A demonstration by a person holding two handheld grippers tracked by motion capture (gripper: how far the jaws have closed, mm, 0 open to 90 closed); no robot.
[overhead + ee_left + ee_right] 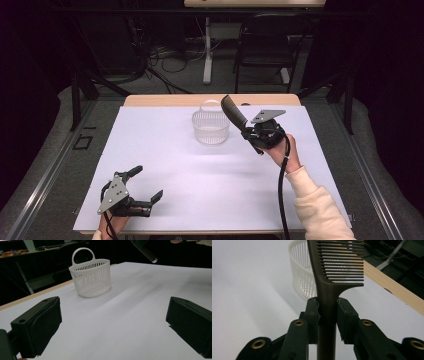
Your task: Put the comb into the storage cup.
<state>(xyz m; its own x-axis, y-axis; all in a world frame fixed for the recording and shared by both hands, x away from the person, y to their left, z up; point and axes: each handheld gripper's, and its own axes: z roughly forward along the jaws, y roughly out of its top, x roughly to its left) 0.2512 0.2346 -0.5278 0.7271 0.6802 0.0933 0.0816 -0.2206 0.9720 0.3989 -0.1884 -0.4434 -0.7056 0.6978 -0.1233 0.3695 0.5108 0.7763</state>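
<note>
A dark brown comb [329, 280] is clamped by its handle between the pads of my right gripper [327, 315], teeth end pointing away from me. From the high view that gripper [248, 133] hovers just right of a white slatted basket [210, 127] and the comb [233, 112] slants up and left over the basket's right rim. My left gripper [148, 183] rests low at the near left of the table, jaws wide apart with nothing between them. In the left gripper view the basket [91, 277] stands upright far ahead, handle up, and the comb's handle tip [147, 252] shows at top right.
A white sheet [165, 165] covers the table; a wooden edge [165, 100] runs along its far side. Beyond it are a black chair [265, 45], a table leg and floor cables. A cable [281, 200] trails from the right gripper along the cream sleeve.
</note>
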